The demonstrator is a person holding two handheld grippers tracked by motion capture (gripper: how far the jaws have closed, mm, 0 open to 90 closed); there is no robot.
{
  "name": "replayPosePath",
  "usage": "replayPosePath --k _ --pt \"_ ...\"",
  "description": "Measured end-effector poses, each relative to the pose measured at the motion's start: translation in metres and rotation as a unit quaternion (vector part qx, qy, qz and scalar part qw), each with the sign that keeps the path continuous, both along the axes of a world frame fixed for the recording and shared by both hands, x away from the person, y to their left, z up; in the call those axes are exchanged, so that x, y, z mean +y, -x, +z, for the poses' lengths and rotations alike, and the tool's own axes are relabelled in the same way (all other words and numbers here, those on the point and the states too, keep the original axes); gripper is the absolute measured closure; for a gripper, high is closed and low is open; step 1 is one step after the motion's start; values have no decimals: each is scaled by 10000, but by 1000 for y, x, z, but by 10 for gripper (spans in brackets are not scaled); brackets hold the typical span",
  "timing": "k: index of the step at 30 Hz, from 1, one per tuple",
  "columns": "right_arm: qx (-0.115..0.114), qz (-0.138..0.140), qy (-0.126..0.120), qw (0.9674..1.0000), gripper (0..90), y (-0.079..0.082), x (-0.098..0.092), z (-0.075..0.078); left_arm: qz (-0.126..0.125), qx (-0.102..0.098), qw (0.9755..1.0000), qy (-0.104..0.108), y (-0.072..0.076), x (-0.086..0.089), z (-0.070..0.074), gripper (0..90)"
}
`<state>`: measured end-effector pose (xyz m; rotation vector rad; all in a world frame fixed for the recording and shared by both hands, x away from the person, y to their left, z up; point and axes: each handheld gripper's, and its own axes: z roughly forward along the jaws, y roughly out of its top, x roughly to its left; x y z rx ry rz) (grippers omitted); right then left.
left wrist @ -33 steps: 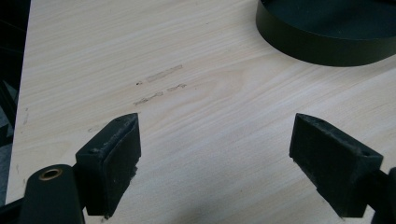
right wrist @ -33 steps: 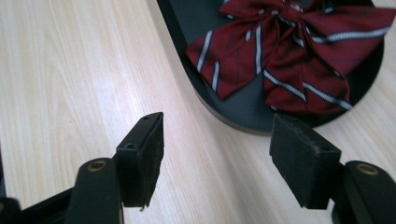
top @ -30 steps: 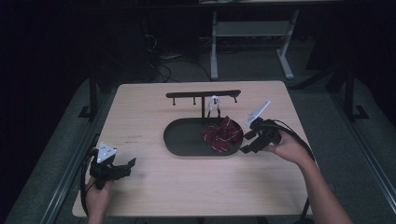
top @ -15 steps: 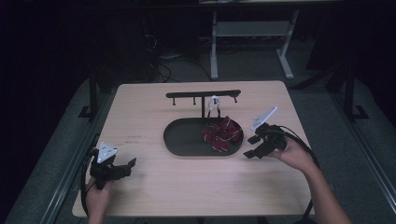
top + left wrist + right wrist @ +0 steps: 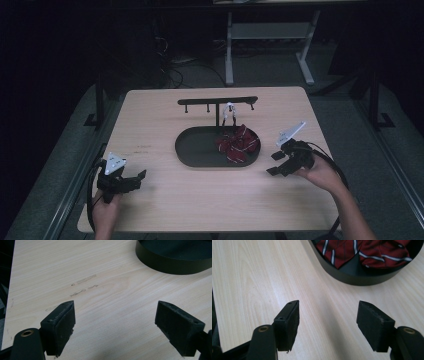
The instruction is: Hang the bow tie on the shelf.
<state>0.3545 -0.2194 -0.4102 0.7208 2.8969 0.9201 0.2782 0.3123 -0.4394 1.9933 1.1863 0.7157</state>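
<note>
A black oval tray (image 5: 197,150) lies at the table's middle, with a crumpled dark red striped tie (image 5: 237,143) in its right end. Behind it stands a black rack (image 5: 217,101) with a small white figure (image 5: 230,111) by its post. My right gripper (image 5: 274,163) rests open on the table to the right of the tray, nothing between its jaws. The right gripper view shows the tie (image 5: 364,250) inside the tray wall (image 5: 354,280) ahead of the open gripper (image 5: 328,320). My left gripper (image 5: 136,178) sits open near the front left edge, empty (image 5: 115,325).
The left gripper view shows the tray's rim (image 5: 172,266) at upper right and faint scuff marks (image 5: 83,285) on the wood. Bare light wood lies in front of the tray. Dark floor and a white desk frame (image 5: 270,45) lie beyond the table.
My right gripper has drawn back from the tray's right end toward the front right and come down lower onto the table. The left gripper has not moved.
</note>
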Motion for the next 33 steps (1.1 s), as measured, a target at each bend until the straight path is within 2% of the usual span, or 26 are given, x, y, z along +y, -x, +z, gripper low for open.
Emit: replayPosePath --k 13,16,22,24,33 --pt "70 -98 -104 9999 342 18 -8 -11 -13 -4 10000 19 1 -2 -1 163" --pt "81 -131 -134 9998 342 22 -10 -13 -54 15 10000 -69 1 -1 0 163" --pt "95 -173 -171 9997 341 30 -13 -18 -18 7 10000 -8 1 -3 -1 163" --pt "113 -172 -170 9996 341 32 -14 -21 -48 0 10000 -74 1 -2 0 163" --pt "52 -228 -264 9994 340 44 -17 -29 -50 7 10000 -77 2 -2 0 163"
